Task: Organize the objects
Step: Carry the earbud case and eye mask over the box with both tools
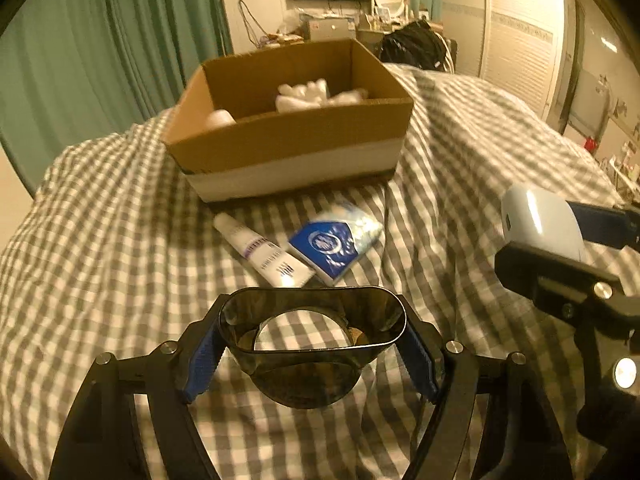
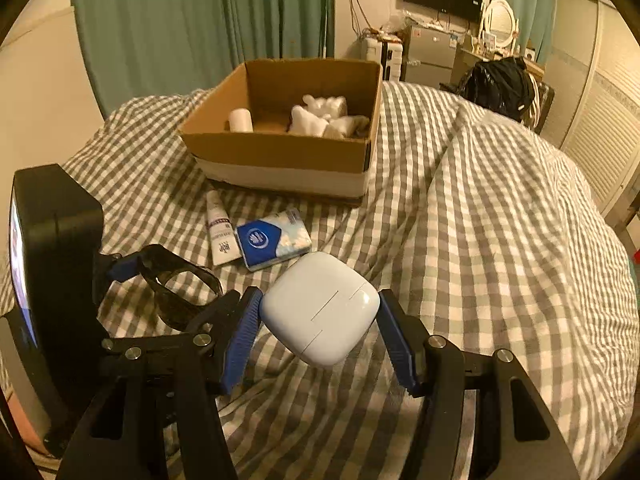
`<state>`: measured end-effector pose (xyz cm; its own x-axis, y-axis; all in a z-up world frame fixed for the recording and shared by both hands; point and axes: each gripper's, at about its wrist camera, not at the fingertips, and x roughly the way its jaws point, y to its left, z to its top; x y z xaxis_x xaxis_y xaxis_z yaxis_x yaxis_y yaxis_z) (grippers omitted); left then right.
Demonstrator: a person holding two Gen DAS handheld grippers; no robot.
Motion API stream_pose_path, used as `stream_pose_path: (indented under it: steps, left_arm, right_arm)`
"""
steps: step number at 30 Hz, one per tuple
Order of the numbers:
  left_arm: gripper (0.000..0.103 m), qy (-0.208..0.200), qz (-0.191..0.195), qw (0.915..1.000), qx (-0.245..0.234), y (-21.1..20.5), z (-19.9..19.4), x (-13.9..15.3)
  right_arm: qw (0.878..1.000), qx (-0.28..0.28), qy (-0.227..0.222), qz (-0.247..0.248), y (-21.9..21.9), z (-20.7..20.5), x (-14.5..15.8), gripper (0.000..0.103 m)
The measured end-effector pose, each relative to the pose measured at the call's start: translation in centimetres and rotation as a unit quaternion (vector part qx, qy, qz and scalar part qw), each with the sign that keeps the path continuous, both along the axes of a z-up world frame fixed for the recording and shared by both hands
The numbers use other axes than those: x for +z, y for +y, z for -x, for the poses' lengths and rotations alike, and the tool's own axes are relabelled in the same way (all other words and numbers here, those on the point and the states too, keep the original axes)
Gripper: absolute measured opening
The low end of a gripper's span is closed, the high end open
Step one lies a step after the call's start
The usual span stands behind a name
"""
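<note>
My left gripper point(image 1: 312, 356) is shut on a dark translucent cup-like holder point(image 1: 312, 332), held above the checked bedspread; it also shows in the right wrist view point(image 2: 176, 288). My right gripper point(image 2: 320, 320) is shut on a white rounded case point(image 2: 320, 308), seen at the right of the left wrist view point(image 1: 540, 220). A cardboard box point(image 1: 288, 148) point(image 2: 280, 152) stands ahead on the bed and holds white foam pieces point(image 2: 324, 118) and a white roll point(image 2: 241, 120). A white tube point(image 1: 264, 252) point(image 2: 219, 232) and a blue tissue pack point(image 1: 336, 244) point(image 2: 274, 238) lie in front of the box.
The checked bedspread point(image 2: 500, 220) covers the bed, with folds on the right. Green curtains point(image 2: 192, 28) hang behind. A black bag point(image 2: 500, 84), a small fridge point(image 2: 428, 56), a mirror and a wall screen stand at the far side. White wardrobe doors point(image 2: 600, 128) stand to the right.
</note>
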<state>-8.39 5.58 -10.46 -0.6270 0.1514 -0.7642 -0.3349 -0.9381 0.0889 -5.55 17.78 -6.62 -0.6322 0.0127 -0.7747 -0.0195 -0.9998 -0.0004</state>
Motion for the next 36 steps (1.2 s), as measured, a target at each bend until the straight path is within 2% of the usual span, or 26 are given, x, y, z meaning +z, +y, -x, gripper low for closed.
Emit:
stream_pose_path:
  steps: [8,17,21,28,36]
  left_arm:
    - [0.079,0.028,-0.013,0.9994,0.017,-1.9,-1.1,3.7]
    - [0.079,0.079,-0.027,0.996,0.032,-3.9,-2.1,9.5]
    - [0.079,0.092,-0.03,0.9947,0.033,-4.3,-2.1,10.8]
    - [0.079,0.1,-0.03,0.9938,0.037,-4.7,-0.7,11.5]
    - [0.079,0.108,-0.033,0.9926,0.044,-4.6,3.5,12.6]
  right_arm:
    - [0.999,0.011,0.031,-0.018,-1.3,-1.6,3.5,0.058]
    - [0.996,0.027,0.075,-0.046,-2.4,-4.6,8.8,0.058]
    - [0.994,0.029,0.093,-0.056,-2.4,-5.5,10.7,0.058]
    - [0.994,0.037,0.091,-0.045,-2.5,-3.2,10.6,0.058]
    - [0.993,0.05,0.103,-0.028,-2.9,2.1,11.2,0.058]
